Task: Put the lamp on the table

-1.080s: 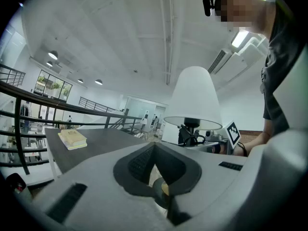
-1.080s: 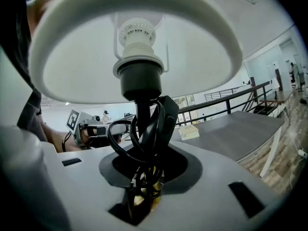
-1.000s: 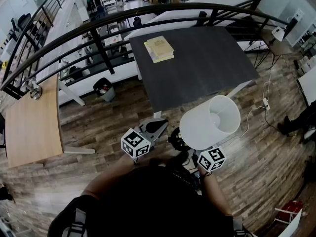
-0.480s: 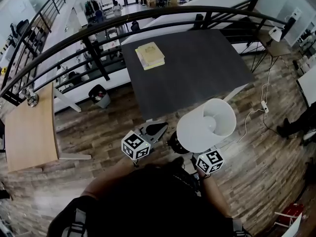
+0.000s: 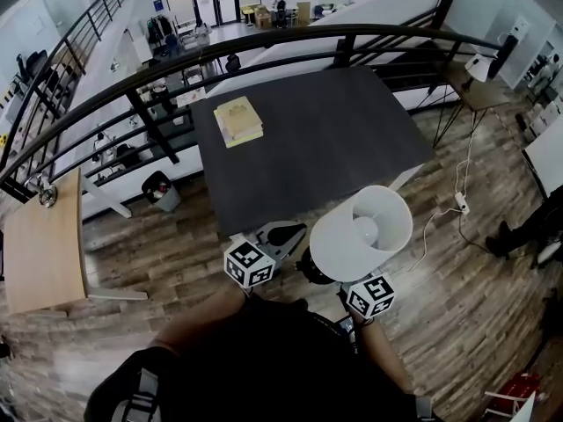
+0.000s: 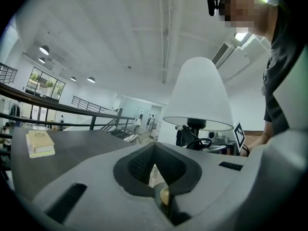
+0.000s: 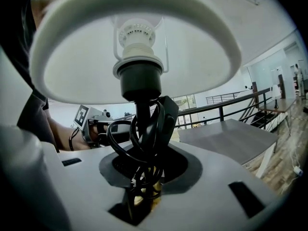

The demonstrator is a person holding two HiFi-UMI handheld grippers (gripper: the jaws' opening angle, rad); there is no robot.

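Note:
The lamp (image 5: 361, 233) has a white cone shade, a black stem and a black cord wound round the stem. My right gripper (image 7: 144, 179) is shut on that stem and cord and holds the lamp upright above the wooden floor. In the head view the shade hides its jaws and only its marker cube (image 5: 369, 295) shows. My left gripper (image 5: 290, 230) is shut with nothing in it, level, just left of the lamp (image 6: 199, 95). The dark grey table (image 5: 308, 139) lies right ahead, its near edge close to both grippers.
A stack of yellowish books (image 5: 238, 120) lies on the table's far left part. A black railing (image 5: 264, 42) curves behind the table. A light wooden table (image 5: 40, 253) stands at the left, a bin (image 5: 160, 190) beside it. A power strip with a cord (image 5: 457, 202) lies on the floor at the right.
Both grippers and the lamp have advanced toward the dark table, whose near edge now sits much closer. The books have slid down and left in the head view. The grip on the lamp is unchanged.

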